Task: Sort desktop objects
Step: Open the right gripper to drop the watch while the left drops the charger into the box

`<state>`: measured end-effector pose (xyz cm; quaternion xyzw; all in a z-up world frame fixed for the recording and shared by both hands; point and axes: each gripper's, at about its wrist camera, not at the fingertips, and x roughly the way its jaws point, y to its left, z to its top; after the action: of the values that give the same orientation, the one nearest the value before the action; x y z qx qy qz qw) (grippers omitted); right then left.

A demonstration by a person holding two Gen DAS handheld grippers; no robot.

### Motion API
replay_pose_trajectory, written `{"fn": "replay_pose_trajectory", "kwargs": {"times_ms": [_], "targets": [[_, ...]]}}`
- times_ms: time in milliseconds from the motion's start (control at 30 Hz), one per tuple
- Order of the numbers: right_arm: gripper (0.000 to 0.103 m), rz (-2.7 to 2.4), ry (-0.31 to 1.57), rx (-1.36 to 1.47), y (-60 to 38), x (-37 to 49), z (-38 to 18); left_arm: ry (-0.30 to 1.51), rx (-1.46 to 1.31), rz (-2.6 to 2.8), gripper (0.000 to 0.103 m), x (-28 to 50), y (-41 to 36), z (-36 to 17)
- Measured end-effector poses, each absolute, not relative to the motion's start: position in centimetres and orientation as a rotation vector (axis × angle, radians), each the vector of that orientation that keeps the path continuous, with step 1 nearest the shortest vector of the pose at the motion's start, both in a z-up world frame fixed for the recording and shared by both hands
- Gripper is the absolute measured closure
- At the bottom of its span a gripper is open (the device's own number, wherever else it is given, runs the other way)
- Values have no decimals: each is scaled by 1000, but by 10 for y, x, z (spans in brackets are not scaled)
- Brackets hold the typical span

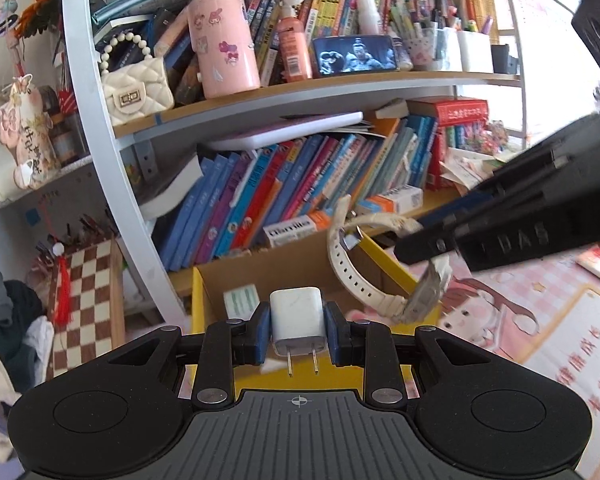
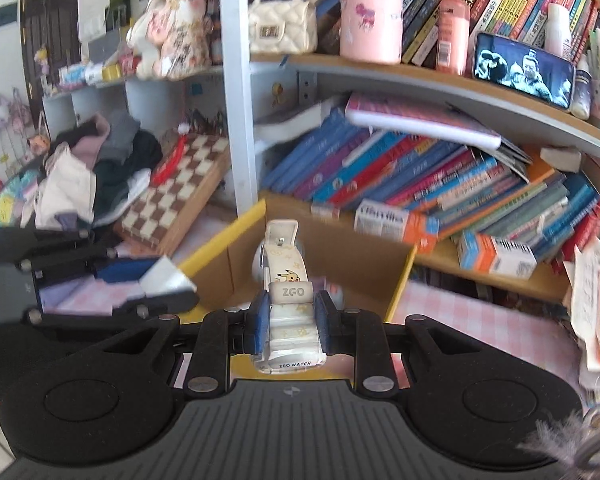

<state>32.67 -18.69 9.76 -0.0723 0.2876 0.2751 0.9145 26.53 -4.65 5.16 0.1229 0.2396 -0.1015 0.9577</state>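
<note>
My left gripper is shut on a white USB wall charger, prongs pointing toward the camera, held above the near edge of a yellow-rimmed cardboard box. My right gripper is shut on a white ZGO watch with a Pikachu strap, held over the same box. In the left wrist view the right gripper comes in from the right with the watch hanging over the box. In the right wrist view the left gripper sits at the left with the charger.
A crowded bookshelf stands right behind the box. A checkered chessboard leans at the left beside a clothes pile. A phone plays video on the upper shelf. The desk has a pink checkered mat.
</note>
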Motion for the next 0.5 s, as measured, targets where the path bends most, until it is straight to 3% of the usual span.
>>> {"fn": "replay_pose_trajectory", "kwargs": {"times_ms": [500], "targets": [[80, 618, 683, -257, -143, 448, 58, 619, 275, -124, 76, 358, -50, 15]]}}
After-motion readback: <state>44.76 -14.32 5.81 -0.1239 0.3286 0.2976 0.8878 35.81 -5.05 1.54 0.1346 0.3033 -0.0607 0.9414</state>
